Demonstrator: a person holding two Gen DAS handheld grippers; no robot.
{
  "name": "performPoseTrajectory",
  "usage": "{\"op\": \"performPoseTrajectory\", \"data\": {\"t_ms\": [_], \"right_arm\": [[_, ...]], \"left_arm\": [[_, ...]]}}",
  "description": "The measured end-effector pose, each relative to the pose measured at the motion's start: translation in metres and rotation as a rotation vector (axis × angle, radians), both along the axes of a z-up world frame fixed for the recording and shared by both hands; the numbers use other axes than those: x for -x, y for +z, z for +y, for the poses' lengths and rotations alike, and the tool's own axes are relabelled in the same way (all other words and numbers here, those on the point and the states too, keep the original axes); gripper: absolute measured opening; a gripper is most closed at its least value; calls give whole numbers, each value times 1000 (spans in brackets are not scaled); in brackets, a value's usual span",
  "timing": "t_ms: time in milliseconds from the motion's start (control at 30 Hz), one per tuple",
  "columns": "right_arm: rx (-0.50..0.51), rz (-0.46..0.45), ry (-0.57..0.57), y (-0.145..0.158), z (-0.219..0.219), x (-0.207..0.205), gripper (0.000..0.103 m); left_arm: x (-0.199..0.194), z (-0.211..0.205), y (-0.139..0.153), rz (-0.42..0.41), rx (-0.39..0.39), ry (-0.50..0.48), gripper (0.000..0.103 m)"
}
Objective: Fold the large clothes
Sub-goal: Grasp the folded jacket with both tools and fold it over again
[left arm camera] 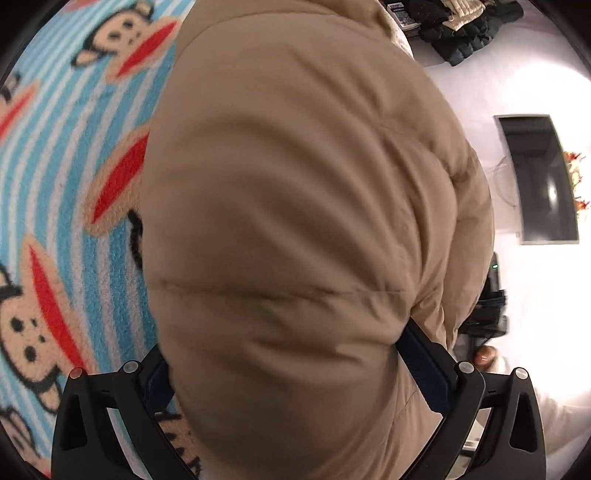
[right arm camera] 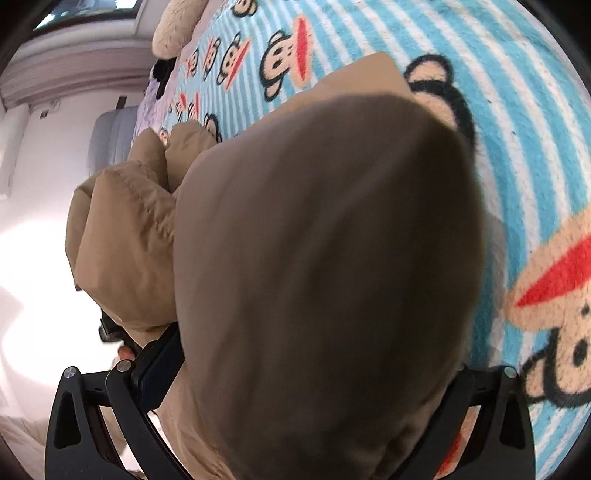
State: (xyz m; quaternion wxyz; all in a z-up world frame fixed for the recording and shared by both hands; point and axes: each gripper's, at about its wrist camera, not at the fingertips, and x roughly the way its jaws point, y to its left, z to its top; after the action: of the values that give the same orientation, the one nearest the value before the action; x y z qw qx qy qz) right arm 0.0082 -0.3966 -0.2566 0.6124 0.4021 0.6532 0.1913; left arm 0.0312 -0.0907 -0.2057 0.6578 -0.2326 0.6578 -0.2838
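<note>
In the left wrist view, a striped blanket [left arm camera: 74, 177] with monkey faces covers the bed on the left. A tan puffer jacket [left arm camera: 295, 206] bulges up through the middle, filling most of the view. The left gripper [left arm camera: 291, 373] has its fingers [left arm camera: 428, 369] spread wide with the padded jacket bunched between them, pressing on both sides. To the right, a dark screen [left arm camera: 539, 181] hangs on a white wall, and a pile of dark clothes [left arm camera: 458, 26] lies at the top.

In the right wrist view, a white wall and a grey suitcase [right arm camera: 110, 136] sit on the left. The jacket's quilted fold [right arm camera: 125, 236] comes next, then its smooth bulk [right arm camera: 325, 258] swells over the right gripper [right arm camera: 314, 373], whose fingers [right arm camera: 159, 373] clamp it; the right finger is mostly hidden. The blanket [right arm camera: 524, 155] spreads beyond, with a plush toy [right arm camera: 177, 29] at the top.
</note>
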Motion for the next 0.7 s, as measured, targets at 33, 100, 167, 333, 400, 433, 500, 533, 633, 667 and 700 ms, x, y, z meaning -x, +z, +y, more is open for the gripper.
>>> {"op": "performPoseTrajectory", "data": {"t_ms": [33, 100, 167, 333, 400, 433, 500, 533, 633, 667, 700], "right_arm": [[0, 10, -15, 0, -1, 1, 103], [3, 39, -51, -1, 0, 2, 100], [-8, 57, -72, 1, 0, 1, 82], [-14, 22, -63, 18, 1, 1, 51], [-24, 8, -63, 26, 2, 2, 48], [-32, 2, -65, 29, 0, 3, 48], [-51, -6, -75, 35, 3, 2, 48], [-56, -10, -79, 38, 4, 2, 48], [-69, -23, -84, 46, 10, 2, 48], [-72, -27, -84, 48, 12, 1, 48], [-74, -30, -82, 50, 14, 1, 48]], "left_arm": [[2, -6, 6, -18, -27, 1, 99], [8, -13, 21, -50, -67, 11, 92], [13, -20, 33, -82, -103, 16, 86], [24, -35, 62, -152, -156, -7, 74], [24, -32, 77, -172, -163, -11, 74], [25, -34, 82, -178, -167, -10, 74], [25, -36, 93, -187, -174, -4, 74], [28, -32, 96, -191, -178, -3, 74], [31, -25, 107, -199, -192, 4, 74], [34, -23, 110, -202, -196, 8, 74], [36, -18, 114, -206, -200, 12, 74]]}}
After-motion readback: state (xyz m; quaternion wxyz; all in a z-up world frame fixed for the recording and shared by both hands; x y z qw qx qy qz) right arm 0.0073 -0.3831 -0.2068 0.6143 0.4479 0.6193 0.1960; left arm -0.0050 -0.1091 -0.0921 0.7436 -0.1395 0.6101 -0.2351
